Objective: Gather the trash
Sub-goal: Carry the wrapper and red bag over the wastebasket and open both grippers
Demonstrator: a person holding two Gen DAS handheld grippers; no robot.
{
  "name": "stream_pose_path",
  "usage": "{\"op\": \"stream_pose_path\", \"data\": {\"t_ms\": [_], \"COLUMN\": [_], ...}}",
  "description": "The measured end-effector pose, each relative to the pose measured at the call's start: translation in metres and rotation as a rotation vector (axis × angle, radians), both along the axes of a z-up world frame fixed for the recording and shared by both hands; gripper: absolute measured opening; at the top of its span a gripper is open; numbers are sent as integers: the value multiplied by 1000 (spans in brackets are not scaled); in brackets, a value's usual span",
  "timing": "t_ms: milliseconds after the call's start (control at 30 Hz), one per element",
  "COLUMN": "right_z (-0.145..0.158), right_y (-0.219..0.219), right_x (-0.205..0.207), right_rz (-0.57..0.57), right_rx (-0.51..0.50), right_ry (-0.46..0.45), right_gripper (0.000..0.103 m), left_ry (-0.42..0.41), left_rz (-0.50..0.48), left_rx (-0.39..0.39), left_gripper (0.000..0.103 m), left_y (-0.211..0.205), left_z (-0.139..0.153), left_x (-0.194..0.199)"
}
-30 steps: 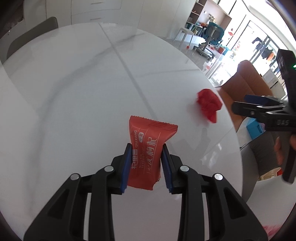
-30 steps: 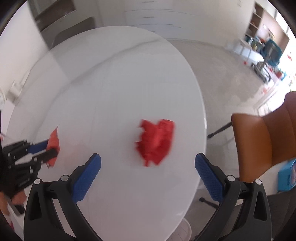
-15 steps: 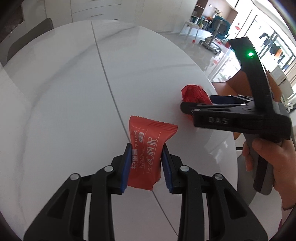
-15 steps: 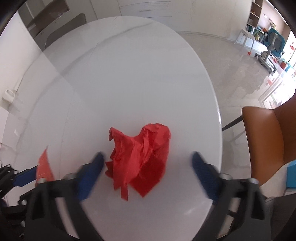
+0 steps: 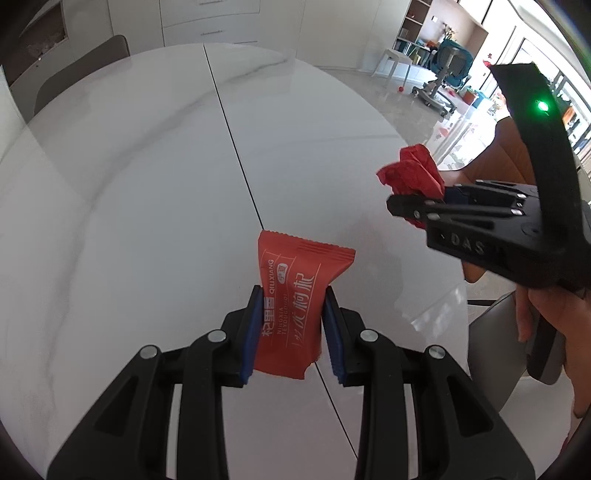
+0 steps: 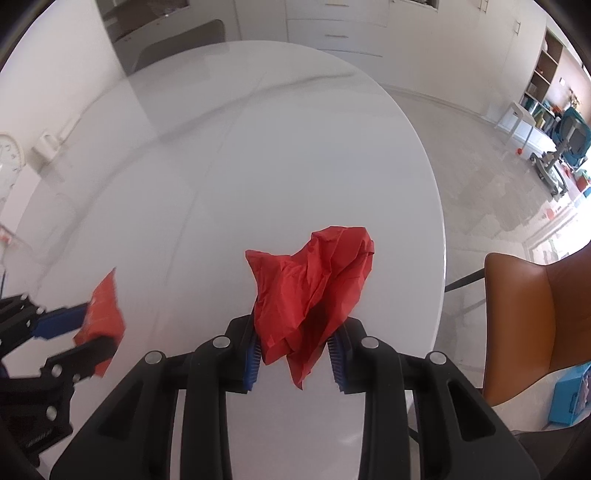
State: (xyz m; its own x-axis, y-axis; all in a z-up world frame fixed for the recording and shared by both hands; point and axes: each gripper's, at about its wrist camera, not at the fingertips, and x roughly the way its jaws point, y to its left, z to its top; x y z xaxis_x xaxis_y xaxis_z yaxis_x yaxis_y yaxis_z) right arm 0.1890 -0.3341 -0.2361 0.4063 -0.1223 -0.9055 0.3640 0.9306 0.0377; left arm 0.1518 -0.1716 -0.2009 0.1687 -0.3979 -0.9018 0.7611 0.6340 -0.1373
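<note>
My left gripper (image 5: pixel 291 328) is shut on a red snack wrapper (image 5: pixel 295 295) with white print and holds it above the white marble table (image 5: pixel 147 184). My right gripper (image 6: pixel 293 356) is shut on a crumpled red paper (image 6: pixel 314 288) and holds it over the table's right part. In the left wrist view the right gripper (image 5: pixel 413 208) shows at the right with the red paper (image 5: pixel 410 175) in its tips. In the right wrist view the left gripper (image 6: pixel 92 343) shows at the lower left with the wrapper (image 6: pixel 103 314).
An orange chair (image 6: pixel 535 314) stands by the table's right edge. A grey chair (image 5: pixel 81 74) stands at the far side. A blue box (image 6: pixel 569 395) lies on the floor at the right. White cabinets (image 6: pixel 332 26) line the back wall.
My right gripper came down around the crumpled red paper, shut on it and lifted it. My left gripper kept its hold on the wrapper and shifted slightly.
</note>
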Motion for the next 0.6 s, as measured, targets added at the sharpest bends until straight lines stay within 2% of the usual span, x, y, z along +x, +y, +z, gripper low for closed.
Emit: {"op": "stream_pose_path", "data": {"t_ms": [133, 267, 467, 600], "right_z": [25, 51, 86, 89], "right_y": [23, 47, 73, 72], "right_x": [-28, -54, -111, -153], "right_rz": [36, 116, 312, 438], "right_rx": [14, 14, 33, 54], "right_ry": [-11, -23, -56, -46], "right_gripper": [31, 31, 31, 32], "left_ry": [2, -31, -57, -33], "left_rz": [5, 28, 92, 166], "left_rx": [-23, -29, -33, -28], "left_gripper": [31, 31, 31, 32], "left_y": [14, 26, 37, 37], "left_z": [19, 40, 62, 63], "left_x": [-20, -51, -121, -172]}}
